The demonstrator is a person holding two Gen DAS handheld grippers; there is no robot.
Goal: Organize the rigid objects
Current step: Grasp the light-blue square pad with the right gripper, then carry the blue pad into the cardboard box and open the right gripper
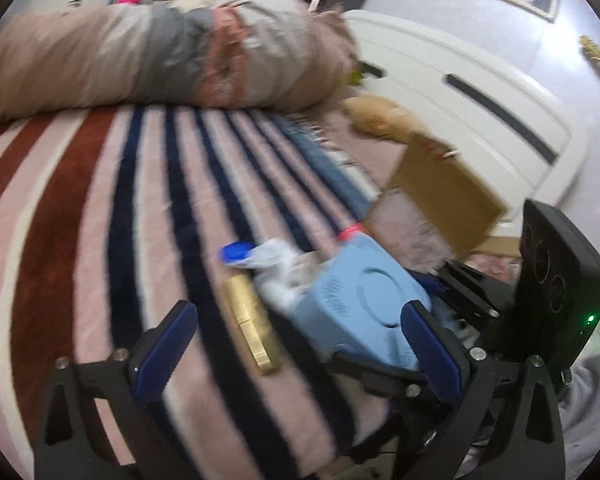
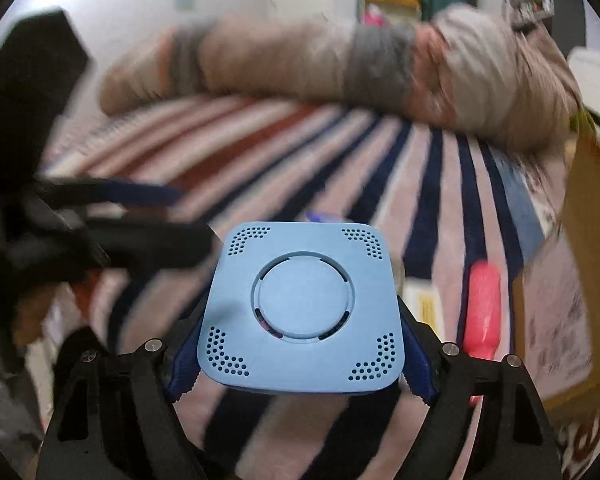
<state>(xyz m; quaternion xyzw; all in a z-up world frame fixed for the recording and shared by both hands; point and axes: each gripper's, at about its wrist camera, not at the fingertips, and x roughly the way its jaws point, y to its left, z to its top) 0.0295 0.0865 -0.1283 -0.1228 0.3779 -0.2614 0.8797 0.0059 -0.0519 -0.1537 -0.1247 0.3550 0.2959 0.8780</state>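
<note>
The right claw (image 2: 300, 364) is clamped on the flat, square, light-blue plastic box with perforated corners (image 2: 300, 304), held clear above the striped bed cover (image 2: 424, 216). The left claw (image 1: 296, 348) stands wide and empty, just beside it. The box appears rigid, light and smooth-walled, so it may slip. Grip the two opposite side walls at mid-height, avoiding the round centre disc. The brown cardboard box (image 1: 448, 196) nearby is probably the destination; blur prevents certainty.

Light-blue box (image 2: 300, 308) over pink, navy-striped blanket (image 1: 100, 208).
</note>
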